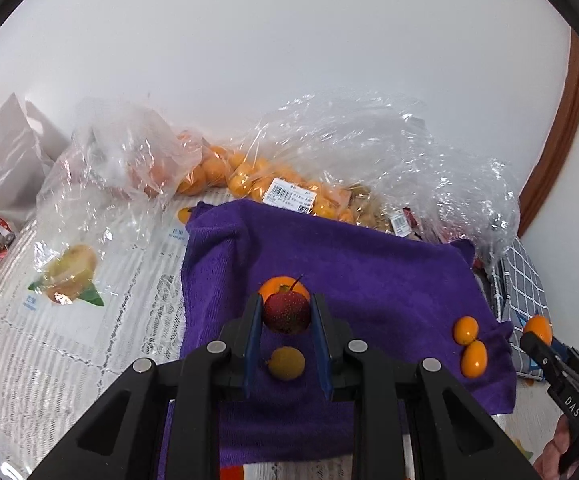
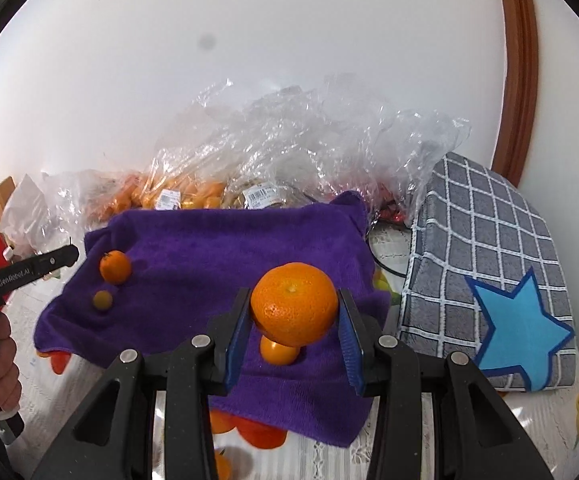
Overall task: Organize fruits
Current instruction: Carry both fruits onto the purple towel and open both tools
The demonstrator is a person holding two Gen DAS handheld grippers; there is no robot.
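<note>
Two tools, two fruits, both carried over the purple towel (image 1: 369,280); the left tool (image 1: 287,312) is pinching a small red fruit (image 1: 287,314), speckled, stem up, blue pads tight on its flanks; the right tool (image 2: 294,312) is pinching a big orange (image 2: 294,304) across its widest part, pads on both sides.

On the towel, in the left view: an orange (image 1: 277,285) sits just behind the red fruit, a small yellow-brown fruit (image 1: 286,362) lies nearer the camera, and a pair of kumquats (image 1: 469,346) touch each other toward the towel's right edge; in the right view another small orange one (image 2: 277,351) lies under the held orange.

My read: this is the placing step, sorting like with like on the towel; the red one has no match laid out, so it wants its own bare patch, well apart from the citrus; the big orange probably belongs beside the other orange.

To do it well: lower until the fruit touches cloth before spreading the pads, since round fruit rolls; keep the orange clear of the kumquats near the towel's right edge, or it will knock them off; bring the tools down one at a time so they don't cross.
</note>
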